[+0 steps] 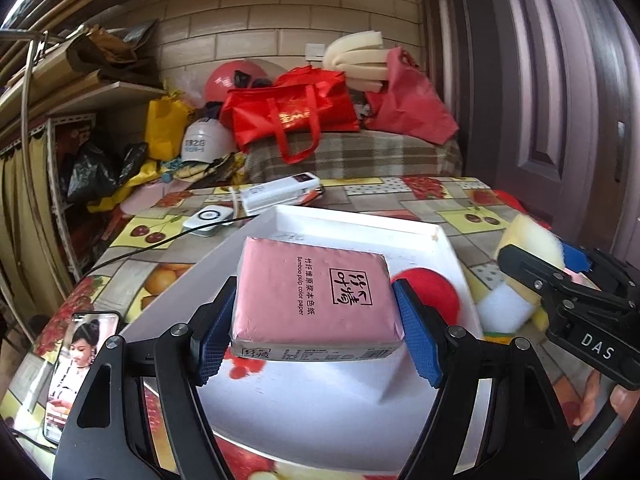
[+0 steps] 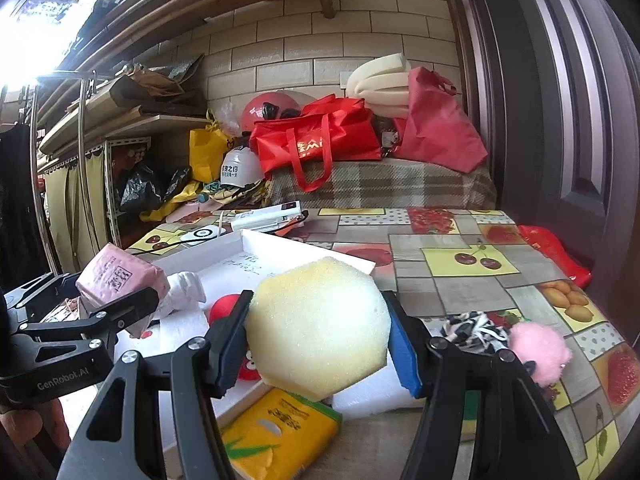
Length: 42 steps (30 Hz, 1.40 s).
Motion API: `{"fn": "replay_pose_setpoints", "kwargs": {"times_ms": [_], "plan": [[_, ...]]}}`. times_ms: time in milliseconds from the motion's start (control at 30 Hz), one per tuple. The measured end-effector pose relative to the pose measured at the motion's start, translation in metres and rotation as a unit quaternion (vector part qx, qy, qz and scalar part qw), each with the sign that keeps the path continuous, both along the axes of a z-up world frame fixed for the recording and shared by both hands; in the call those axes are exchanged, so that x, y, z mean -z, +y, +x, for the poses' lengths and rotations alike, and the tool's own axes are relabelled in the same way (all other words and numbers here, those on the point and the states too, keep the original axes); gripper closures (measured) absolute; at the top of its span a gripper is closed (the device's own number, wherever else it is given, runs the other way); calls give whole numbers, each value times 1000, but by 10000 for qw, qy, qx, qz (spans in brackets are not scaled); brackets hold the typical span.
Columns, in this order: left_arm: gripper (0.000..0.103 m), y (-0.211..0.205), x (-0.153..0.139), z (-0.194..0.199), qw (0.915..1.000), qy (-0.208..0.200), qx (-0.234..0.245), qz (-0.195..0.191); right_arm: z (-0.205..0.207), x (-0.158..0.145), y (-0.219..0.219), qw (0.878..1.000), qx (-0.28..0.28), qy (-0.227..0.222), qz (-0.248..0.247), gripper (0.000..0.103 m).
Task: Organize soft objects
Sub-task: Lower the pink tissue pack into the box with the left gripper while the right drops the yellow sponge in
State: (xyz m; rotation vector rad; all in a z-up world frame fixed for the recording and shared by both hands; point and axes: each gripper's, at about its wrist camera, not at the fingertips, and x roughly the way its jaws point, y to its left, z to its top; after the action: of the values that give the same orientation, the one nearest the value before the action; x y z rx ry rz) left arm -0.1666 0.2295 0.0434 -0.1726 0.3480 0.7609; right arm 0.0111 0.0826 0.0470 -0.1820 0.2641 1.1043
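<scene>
My left gripper [image 1: 316, 316] is shut on a pink tissue pack [image 1: 312, 300], holding it above the white tray [image 1: 360, 220]. In the right wrist view that pink tissue pack [image 2: 120, 276] shows at the left, clamped in the left gripper [image 2: 114, 294]. My right gripper [image 2: 318, 336] is shut on a pale yellow sponge [image 2: 318, 326], lifted over the tray's [image 2: 304, 246] near right corner. The same sponge [image 1: 528, 242] appears in the right gripper [image 1: 538, 256] at the right of the left wrist view. A red soft ball [image 1: 430, 294] and a white cloth [image 2: 186, 286] lie in the tray.
A yellow tissue pack [image 2: 276, 434], a white foam block [image 2: 376, 394], a black-and-white cloth [image 2: 474, 330] and a pink fluffy toy [image 2: 538, 350] lie on the fruit-patterned table. A phone [image 1: 78, 368] lies at the near left. A power bank [image 1: 280, 196] and cable sit behind the tray.
</scene>
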Motion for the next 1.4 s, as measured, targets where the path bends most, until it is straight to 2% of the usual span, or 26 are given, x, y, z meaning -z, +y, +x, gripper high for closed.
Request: {"fn": "replay_pose_setpoints", "kwargs": {"times_ms": [233,433,733,900,1000,1100,1400], "plan": [[27,31,4,-7,9985,-108,-298,-436,1,1,22,9999,6,29,-99,41],[27,39,4,-8,9981,-107,-406,-445,7,1,37,9998,37,108,-145,41],[27,53,6,-7,9974,-40,-518,-496,27,4,58,9982,87,518,-287,41],[27,55,6,-10,9971,-80,-520,-556,7,6,72,9974,-311,137,-631,41],[27,55,6,-9,9973,-33,-509,-521,-13,6,78,9948,-702,-241,-696,41],[27,54,4,-8,9976,-6,-491,-490,-25,6,83,9929,-792,-520,-722,41],[27,55,4,-4,9972,33,-484,-568,2,8,98,9957,-554,100,-735,41]]}}
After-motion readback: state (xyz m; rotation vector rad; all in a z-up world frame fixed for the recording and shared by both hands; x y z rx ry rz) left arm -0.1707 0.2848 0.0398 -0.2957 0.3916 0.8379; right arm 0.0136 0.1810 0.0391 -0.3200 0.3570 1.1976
